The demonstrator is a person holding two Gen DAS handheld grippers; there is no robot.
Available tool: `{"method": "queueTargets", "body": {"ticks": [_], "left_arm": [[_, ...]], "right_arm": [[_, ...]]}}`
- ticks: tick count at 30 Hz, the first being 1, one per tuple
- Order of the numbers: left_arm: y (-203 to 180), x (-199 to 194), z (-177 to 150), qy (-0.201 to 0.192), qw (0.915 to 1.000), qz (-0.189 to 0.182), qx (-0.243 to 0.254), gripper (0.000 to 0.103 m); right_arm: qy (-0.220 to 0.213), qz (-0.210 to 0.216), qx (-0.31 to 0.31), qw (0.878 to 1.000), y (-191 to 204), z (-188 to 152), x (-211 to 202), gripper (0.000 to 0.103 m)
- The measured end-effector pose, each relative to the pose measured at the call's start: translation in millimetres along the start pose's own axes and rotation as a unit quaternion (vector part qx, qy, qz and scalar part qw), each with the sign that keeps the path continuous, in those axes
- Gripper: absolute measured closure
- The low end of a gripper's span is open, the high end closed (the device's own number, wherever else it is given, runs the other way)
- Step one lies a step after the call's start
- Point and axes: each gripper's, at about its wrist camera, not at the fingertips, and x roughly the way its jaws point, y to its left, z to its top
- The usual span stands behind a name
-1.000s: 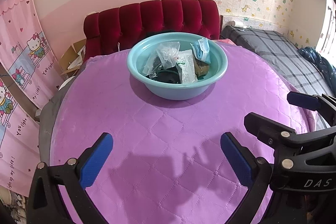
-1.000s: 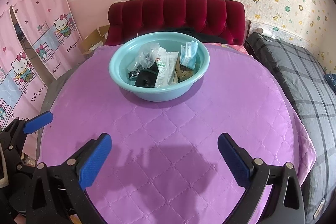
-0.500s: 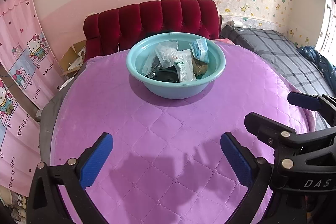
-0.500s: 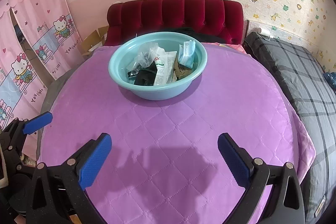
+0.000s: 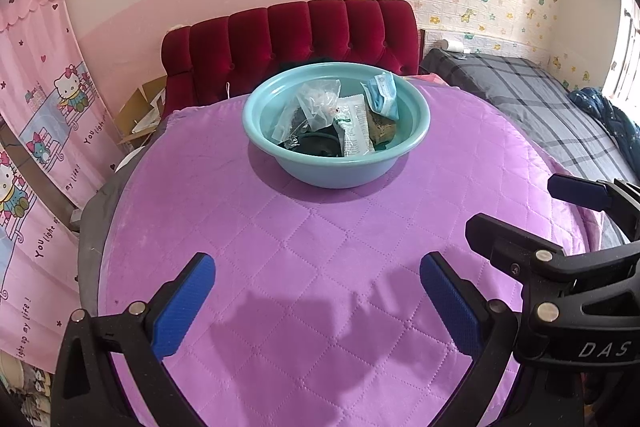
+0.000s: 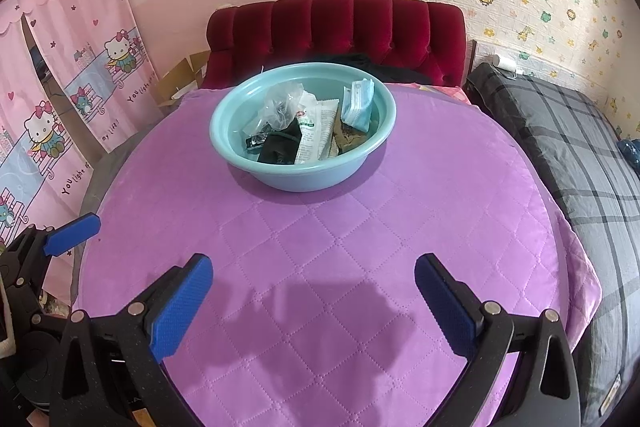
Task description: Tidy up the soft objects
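Purple quilted cloth (image 5: 320,267) covers the round table, and the teal basin (image 5: 336,171) sits toward its far edge, holding a clear bag (image 5: 318,103), a white packet (image 5: 354,127) and a blue mask pack (image 5: 384,95). Left gripper (image 5: 316,291) and right gripper (image 6: 312,287) hover at the near edge, jaws spread, gripping nothing.

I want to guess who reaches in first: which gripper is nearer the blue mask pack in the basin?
Right, slightly. The mask pack leans on the basin's right side; the right gripper and left gripper both hover short of it, jaws open.
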Motion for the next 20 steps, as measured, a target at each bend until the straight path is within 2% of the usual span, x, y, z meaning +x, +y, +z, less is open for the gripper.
{"method": "queueTargets", "body": {"ticks": [20], "left_arm": [[-2.5, 1.6, 2.0, 0.002, 0.9999, 0.009, -0.006, 0.0]], "right_arm": [[-0.002, 0.009, 0.001, 1.0, -3.4, 2.4, 4.2, 0.0]]}}
